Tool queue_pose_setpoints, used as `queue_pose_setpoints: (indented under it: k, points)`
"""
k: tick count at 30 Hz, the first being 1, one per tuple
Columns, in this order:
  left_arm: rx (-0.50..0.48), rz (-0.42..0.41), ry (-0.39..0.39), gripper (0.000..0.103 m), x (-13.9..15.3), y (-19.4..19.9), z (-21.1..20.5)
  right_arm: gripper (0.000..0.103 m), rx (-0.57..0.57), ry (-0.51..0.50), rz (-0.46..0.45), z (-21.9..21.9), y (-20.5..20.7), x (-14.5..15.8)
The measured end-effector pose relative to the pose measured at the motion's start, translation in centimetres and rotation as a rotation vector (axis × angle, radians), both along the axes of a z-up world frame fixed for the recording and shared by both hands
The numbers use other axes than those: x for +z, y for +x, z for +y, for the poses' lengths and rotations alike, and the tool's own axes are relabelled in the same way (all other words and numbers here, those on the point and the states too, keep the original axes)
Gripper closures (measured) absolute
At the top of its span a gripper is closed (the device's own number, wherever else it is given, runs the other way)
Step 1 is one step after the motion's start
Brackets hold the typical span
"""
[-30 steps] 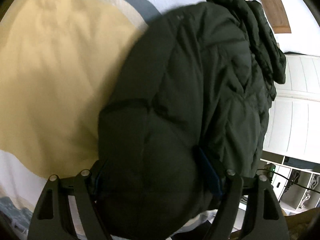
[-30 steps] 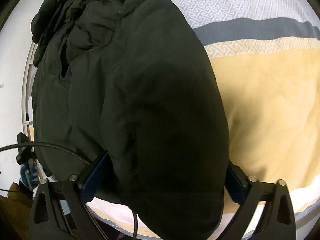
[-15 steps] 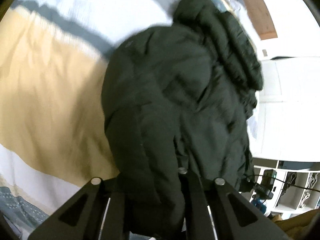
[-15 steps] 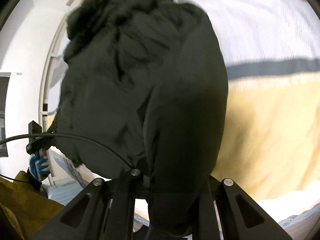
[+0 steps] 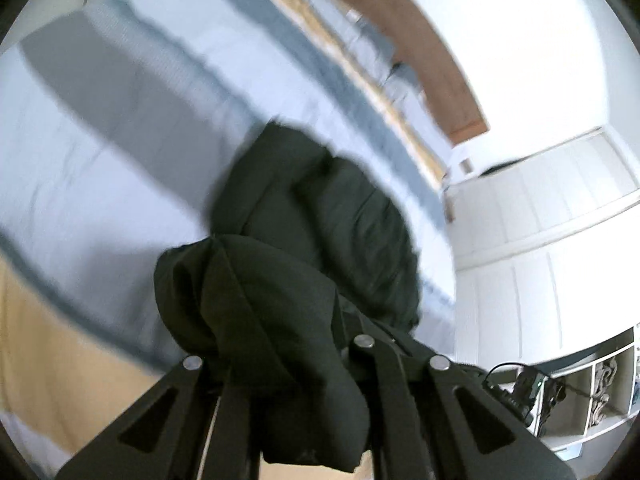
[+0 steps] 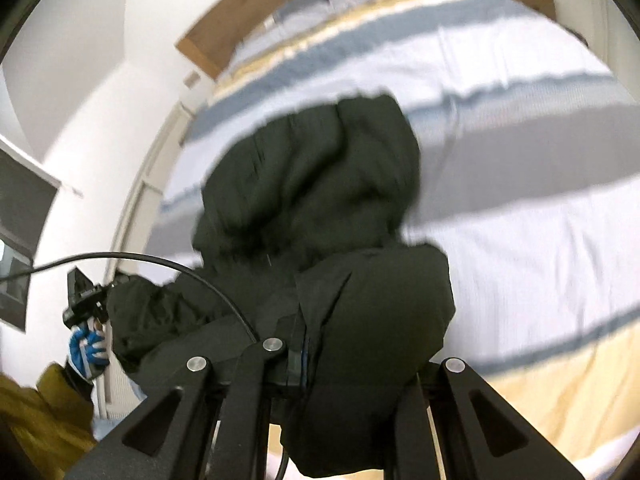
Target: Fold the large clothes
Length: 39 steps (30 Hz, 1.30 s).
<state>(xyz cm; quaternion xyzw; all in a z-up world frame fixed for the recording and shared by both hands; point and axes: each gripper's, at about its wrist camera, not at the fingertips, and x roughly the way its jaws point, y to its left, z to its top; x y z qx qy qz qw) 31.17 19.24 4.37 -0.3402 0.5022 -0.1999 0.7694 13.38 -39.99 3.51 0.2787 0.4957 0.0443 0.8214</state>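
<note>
A dark green puffer jacket [image 5: 320,216] lies on the striped bed cover [image 5: 120,128]. My left gripper [image 5: 280,368] is shut on the jacket's near edge, and a bunched fold of it hangs over the fingers. In the right wrist view the same jacket [image 6: 312,184] stretches away over the bed. My right gripper [image 6: 320,360] is shut on another bunch of the near edge, which drapes over and hides the fingertips. Both grippers hold the edge lifted above the bed.
The bed cover [image 6: 520,160] has white, grey-blue and yellow stripes. A wooden headboard [image 5: 420,40] is at the far end. White wardrobe doors [image 5: 540,240] and open shelves [image 5: 600,392] stand at the right. The person's gloved hand [image 6: 86,348] holds the other gripper at the left.
Both grippers closed on the jacket's near edge and raised it up and toward the headboard. The jacket now looks shorter and bunched, and more bed cover shows around it.
</note>
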Motion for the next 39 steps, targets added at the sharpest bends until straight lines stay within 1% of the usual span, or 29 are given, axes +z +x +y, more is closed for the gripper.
queue_pose_setpoints:
  k: [2,4,6,7,8,10,13,14,16,18,20,22,25,27,28,30,32,34,35,36,37,38,39]
  points:
    - [0.026,-0.029,-0.031,0.096,1.2,2.5,-0.4,0.091,-0.037,0.018,-0.049,-1.2,2.1,1.4]
    - [0.047,-0.054,-0.041,0.096,2.1,5.5,-1.0,0.091,-0.078,0.044,-0.081,-2.6,4.2,2.2]
    - [0.057,-0.064,-0.032,0.096,2.4,8.0,-1.8,0.091,-0.133,0.065,-0.099,-3.9,6.6,2.2]
    - [0.063,-0.066,-0.021,0.096,2.2,10.0,-2.4,0.091,-0.159,0.077,-0.104,-4.6,7.9,2.1]
    - [0.066,-0.064,-0.016,0.096,2.0,11.1,-2.7,0.091,-0.176,0.082,-0.105,-4.9,9.1,2.3]
    - [0.071,-0.057,0.009,0.096,1.3,14.1,-3.8,0.091,-0.208,0.077,-0.096,-5.9,11.4,1.6]
    - [0.075,-0.038,0.057,0.096,-0.3,18.4,-5.8,0.091,-0.255,0.082,-0.069,-7.3,15.1,0.0]
    - [0.081,-0.025,0.069,0.095,-1.0,19.8,-6.3,0.091,-0.278,0.089,-0.053,-7.8,16.6,-1.0]
    - [0.090,0.002,0.094,0.095,-2.6,22.1,-7.5,0.091,-0.314,0.087,-0.022,-8.6,18.6,-2.0]
    - [0.094,0.036,0.133,0.095,-4.5,24.3,-8.7,0.090,-0.353,0.103,0.020,-9.5,20.9,-4.1]
    - [0.098,0.080,0.154,0.095,-6.8,26.5,-9.8,0.090,-0.380,0.117,0.058,-10.3,22.8,-5.7]
    - [0.099,0.112,0.167,0.092,-9.0,28.4,-10.7,0.090,-0.395,0.124,0.096,-11.0,24.6,-7.5]
    - [0.093,0.139,0.192,0.091,-11.4,30.1,-11.8,0.090,-0.409,0.121,0.144,-11.7,26.9,-10.0]
    - [0.066,0.148,0.229,0.091,-12.9,31.3,-13.0,0.090,-0.398,0.108,0.164,-11.7,28.2,-11.2]
    - [0.055,0.150,0.242,0.091,-13.4,31.7,-13.5,0.088,-0.395,0.108,0.170,-11.8,28.7,-11.7]
    - [0.048,0.160,0.241,0.089,-14.1,32.1,-14.1,0.086,-0.388,0.115,0.180,-11.8,29.6,-12.6]
    - [0.058,0.167,0.210,0.085,-14.1,32.0,-13.9,0.080,-0.388,0.124,0.175,-11.8,29.8,-12.8]
    - [0.060,0.167,0.168,0.081,-13.6,31.9,-13.3,0.062,-0.395,0.158,0.161,-11.9,29.8,-13.1]
    - [0.063,0.165,0.138,0.076,-13.2,31.9,-12.8,0.055,-0.406,0.185,0.141,-12.1,29.5,-12.8]
    - [0.068,0.163,0.112,0.067,-12.7,32.0,-12.4,0.038,-0.414,0.198,0.126,-12.2,29.4,-12.6]
    - [0.076,0.157,0.064,0.061,-12.0,31.9,-11.8,0.018,-0.425,0.203,0.109,-12.4,29.4,-12.2]
    - [0.083,0.153,0.042,0.053,-11.3,31.8,-11.4,0.006,-0.440,0.191,0.090,-12.6,29.2,-11.4]
    - [0.095,0.144,0.022,0.049,-10.4,31.7,-10.9,0.001,-0.456,0.166,0.071,-12.8,29.0,-10.6]
